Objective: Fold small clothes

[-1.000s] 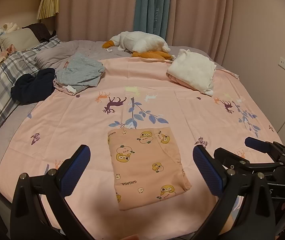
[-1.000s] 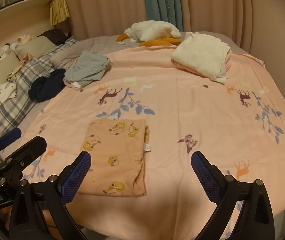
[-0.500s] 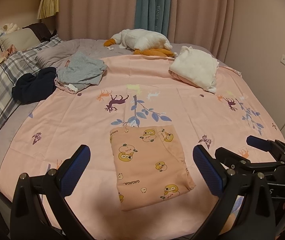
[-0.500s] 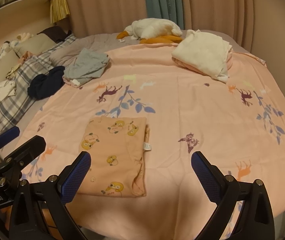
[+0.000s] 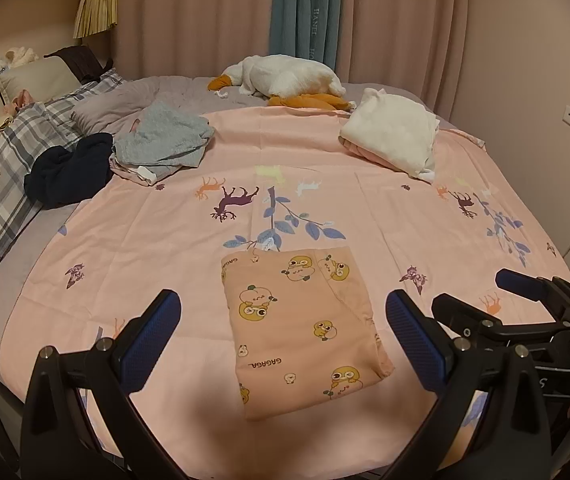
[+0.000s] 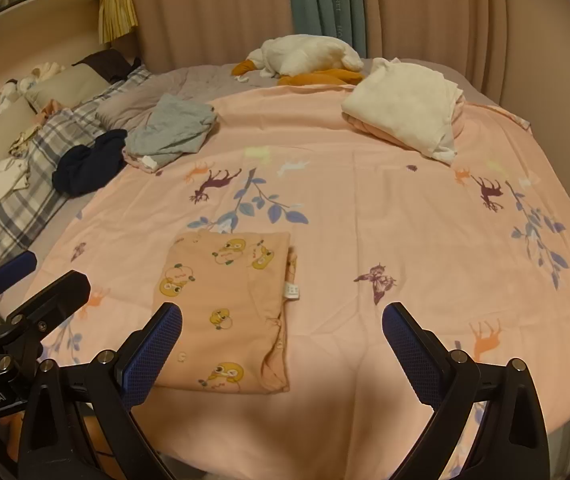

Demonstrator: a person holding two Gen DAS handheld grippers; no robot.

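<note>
A small peach garment with yellow cartoon prints [image 5: 305, 324] lies folded into a rectangle on the pink bed sheet [image 5: 365, 208], near the front edge. It also shows in the right wrist view [image 6: 229, 312], with a white label at its right edge. My left gripper [image 5: 283, 344] is open and empty, held above and just short of the garment. My right gripper [image 6: 281, 356] is open and empty, above the garment's right edge. The right gripper shows at the right of the left wrist view [image 5: 533, 304]; the left gripper shows at the left of the right wrist view [image 6: 25, 296].
A grey garment pile [image 5: 165, 140] and a dark navy garment [image 5: 69, 172] lie at the far left. A folded white and pink stack [image 5: 393, 136] sits far right. A plush goose [image 5: 285, 80] lies by the curtains. Plaid pillows [image 5: 1, 184] are left.
Both grippers have drawn back slightly and risen, so the folded garment sits a little farther from the fingers. The garment itself has not moved. Both stay open.
</note>
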